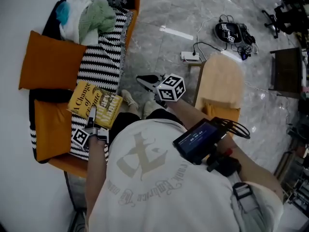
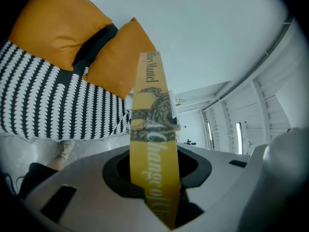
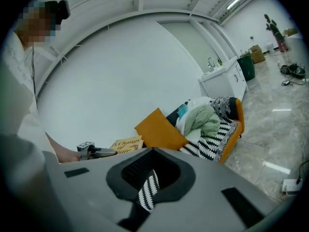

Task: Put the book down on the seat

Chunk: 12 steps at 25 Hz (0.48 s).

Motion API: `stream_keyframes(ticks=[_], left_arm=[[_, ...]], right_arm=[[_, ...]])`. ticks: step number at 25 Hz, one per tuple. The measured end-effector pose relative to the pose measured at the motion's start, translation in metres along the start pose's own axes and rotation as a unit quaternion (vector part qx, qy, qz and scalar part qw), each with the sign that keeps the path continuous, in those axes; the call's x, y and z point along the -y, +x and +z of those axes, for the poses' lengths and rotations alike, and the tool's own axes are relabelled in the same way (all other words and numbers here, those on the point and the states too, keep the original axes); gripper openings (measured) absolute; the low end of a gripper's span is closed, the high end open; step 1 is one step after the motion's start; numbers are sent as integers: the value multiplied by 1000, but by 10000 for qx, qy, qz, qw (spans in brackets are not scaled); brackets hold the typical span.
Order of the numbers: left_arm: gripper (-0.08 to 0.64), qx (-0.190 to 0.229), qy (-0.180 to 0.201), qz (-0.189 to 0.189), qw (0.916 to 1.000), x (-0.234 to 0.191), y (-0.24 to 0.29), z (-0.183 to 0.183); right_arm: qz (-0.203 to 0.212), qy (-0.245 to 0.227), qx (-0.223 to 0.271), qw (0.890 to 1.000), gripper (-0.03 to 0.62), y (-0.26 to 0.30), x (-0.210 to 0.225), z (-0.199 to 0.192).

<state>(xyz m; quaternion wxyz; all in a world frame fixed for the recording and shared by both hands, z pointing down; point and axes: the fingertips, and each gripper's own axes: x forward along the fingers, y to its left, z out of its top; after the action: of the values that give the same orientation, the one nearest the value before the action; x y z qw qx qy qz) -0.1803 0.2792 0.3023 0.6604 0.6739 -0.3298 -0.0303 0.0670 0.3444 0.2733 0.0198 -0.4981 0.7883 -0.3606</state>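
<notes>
Head view: left hand-held gripper (image 1: 91, 115) clamps book (image 1: 91, 99) above seat (image 1: 102, 62) front edge; right hand-held gripper (image 1: 144, 80) slightly parted, empty.

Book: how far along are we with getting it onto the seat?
Done: the book is over the striped seat cover. In hand: the left gripper is shut on it. Left: set it flat and release; contact with the seat is unclear. The right gripper hangs aside, empty.

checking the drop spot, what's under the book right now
Striped seat cover and an orange cushion show around the book. The patch directly beneath is covered, so contact can't be judged.
</notes>
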Motion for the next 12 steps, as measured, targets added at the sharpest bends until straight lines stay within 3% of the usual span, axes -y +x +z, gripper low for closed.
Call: stream_keyframes(ticks=[6, 12], left_arm=[[156, 121, -180, 6, 9998, -14, 29, 52], [156, -25, -153, -168, 9997, -1, 62, 94]], right_arm=[[-1, -248, -40, 9997, 14, 39, 9, 43], [-116, -597, 24, 9981, 14, 80, 21, 102]])
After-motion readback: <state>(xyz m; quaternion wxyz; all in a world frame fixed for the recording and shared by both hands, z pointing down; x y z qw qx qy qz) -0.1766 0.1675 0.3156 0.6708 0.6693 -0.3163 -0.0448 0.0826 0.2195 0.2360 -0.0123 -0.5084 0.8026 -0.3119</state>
